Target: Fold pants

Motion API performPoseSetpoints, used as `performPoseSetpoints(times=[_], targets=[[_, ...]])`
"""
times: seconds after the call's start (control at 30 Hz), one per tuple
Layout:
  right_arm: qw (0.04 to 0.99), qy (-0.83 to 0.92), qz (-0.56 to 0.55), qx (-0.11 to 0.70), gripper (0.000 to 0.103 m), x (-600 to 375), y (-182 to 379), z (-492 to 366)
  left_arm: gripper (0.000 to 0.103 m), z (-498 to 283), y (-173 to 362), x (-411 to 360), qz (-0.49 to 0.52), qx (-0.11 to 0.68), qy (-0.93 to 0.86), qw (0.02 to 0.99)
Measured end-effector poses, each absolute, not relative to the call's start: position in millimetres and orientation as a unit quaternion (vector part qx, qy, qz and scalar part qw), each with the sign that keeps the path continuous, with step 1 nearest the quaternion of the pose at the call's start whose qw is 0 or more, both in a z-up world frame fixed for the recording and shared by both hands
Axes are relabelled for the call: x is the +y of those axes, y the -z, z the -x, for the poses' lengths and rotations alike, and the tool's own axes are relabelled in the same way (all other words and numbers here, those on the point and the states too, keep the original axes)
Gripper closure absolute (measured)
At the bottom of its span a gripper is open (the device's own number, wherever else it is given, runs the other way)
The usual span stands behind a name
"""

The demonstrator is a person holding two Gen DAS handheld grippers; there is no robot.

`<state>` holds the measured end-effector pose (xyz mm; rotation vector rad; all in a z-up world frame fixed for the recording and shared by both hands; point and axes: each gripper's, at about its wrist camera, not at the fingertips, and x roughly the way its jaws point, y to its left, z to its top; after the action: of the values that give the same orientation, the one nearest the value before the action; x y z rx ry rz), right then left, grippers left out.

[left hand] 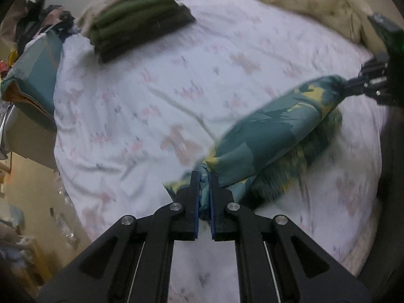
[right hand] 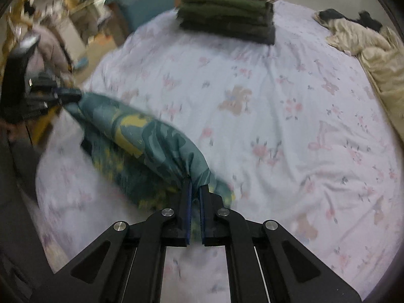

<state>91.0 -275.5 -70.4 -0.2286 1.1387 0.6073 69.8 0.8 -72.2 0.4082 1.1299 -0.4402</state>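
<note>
Left wrist view: the left claw (left hand: 204, 184) is clenched on a bunched edge of the pants (left hand: 272, 128), teal cloth with yellow patches. From the pads the garment runs ahead and to the right as a taut, rolled span to the right claw (left hand: 349, 88), which pinches its far end. Slack cloth hangs blurred under the span, just over the bed (left hand: 151, 96). A stack of folded clothes (left hand: 136, 25) sits far ahead and to the left.

Right wrist view: the right claw (right hand: 194, 186) grips the other gathered end of the pants (right hand: 141, 136); the span leads off left to the left claw (right hand: 68, 96).

Judgement: thin, light, limp fabric, no stiffness; it sags between holds and looks smooth enough to creep out of a shallow pinch. Best held at the hem or waistband corners, several layers deep in the pads, kept in tension while laid flat.
</note>
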Motion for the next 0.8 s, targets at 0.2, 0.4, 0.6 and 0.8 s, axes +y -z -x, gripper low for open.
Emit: performPoseSetpoints(times=[0.2,0.4,0.6,0.8], targets=[[0.724,-0.264,0.228,0.595,0.100,-242.7,103.1,-67.7,0.095,-44.9,111.6,-2.4,-0.226,0.588,0.195,0.752],[0.671,-0.255,0.244,0.652,0.083,-244.7,118.0,-65.8,0.069,-39.3,104.2,6.8,-0.185,0.623,0.200,0.734],[0.741,-0.242,0.162,0.605,0.064,-285.1,53.8,-80.8,0.056,-59.7,51.2,41.0,-0.037,0.566,0.177,0.804],[0.809,-0.232,-0.006,0.540,0.065,-269.8,35.6,-113.6,0.057,-97.1,79.5,15.1,0.038,0.560,0.130,0.817]])
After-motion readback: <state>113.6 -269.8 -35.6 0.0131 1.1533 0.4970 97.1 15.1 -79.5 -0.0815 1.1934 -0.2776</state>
